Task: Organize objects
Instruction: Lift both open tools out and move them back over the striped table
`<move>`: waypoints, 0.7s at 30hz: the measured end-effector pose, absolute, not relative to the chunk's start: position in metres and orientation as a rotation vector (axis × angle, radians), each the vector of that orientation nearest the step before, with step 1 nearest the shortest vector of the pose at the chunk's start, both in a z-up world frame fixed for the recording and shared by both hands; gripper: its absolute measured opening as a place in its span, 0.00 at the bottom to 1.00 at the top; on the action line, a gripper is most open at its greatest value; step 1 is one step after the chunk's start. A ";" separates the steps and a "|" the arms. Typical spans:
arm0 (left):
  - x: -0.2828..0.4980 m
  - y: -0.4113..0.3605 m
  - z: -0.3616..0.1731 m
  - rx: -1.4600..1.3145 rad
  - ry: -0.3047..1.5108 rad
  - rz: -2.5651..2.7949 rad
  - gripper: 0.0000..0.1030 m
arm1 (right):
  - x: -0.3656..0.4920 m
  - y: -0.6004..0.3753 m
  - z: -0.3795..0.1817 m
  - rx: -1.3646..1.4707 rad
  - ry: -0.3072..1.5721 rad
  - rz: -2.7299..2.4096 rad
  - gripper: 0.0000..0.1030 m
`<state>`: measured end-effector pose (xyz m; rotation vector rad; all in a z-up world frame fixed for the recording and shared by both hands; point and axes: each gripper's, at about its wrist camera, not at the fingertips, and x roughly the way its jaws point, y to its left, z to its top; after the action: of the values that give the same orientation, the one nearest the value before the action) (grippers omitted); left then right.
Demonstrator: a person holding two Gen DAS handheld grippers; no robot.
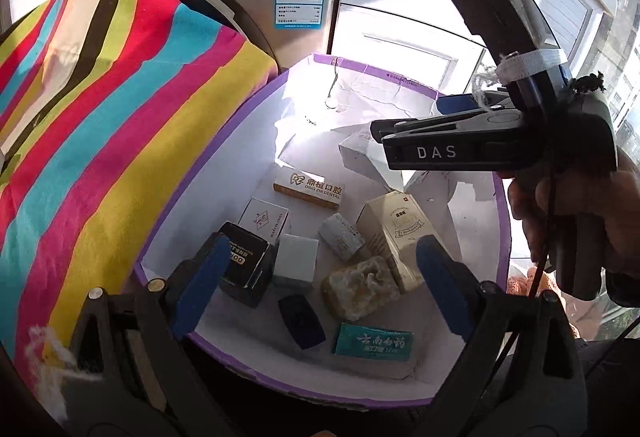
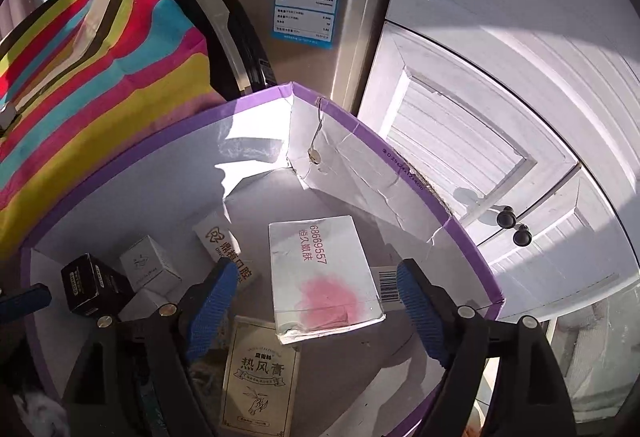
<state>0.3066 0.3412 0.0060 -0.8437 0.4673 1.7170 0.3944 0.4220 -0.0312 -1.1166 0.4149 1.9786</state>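
small boxes (image 1: 308,187) lie inside the purple-rimmed box (image 1: 192,173). above it, left gripper (image 1: 316,287) and right gripper (image 2: 314,303) have fingers spread wide, pinching nothing; a white carton (image 2: 320,273) lies between the right fingers.

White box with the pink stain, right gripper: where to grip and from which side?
From above, across the two long side walls of the white box, near its middle. It lies flat, stained face up, and the right gripper already hangs over it with jaws open, straddling its near end; the barcode box crowds one side.
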 end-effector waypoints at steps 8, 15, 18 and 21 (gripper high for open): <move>0.286 0.320 0.037 -0.790 0.506 1.835 0.93 | 0.379 0.410 0.002 -0.972 0.395 2.090 0.81; 0.275 0.283 0.064 -0.679 0.551 2.027 1.00 | 0.362 0.392 0.020 -0.931 0.354 2.190 0.82; 0.267 0.267 0.075 -0.682 0.525 2.109 1.00 | 0.353 0.384 0.029 -0.897 0.327 2.228 0.86; 0.259 0.245 0.088 -0.666 0.458 2.189 1.00 | 0.340 0.374 0.039 -0.859 0.296 2.256 0.90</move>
<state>0.2594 0.2452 0.0876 -0.6662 0.4578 2.1895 0.3402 0.3736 0.0389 -0.8592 0.2963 2.2558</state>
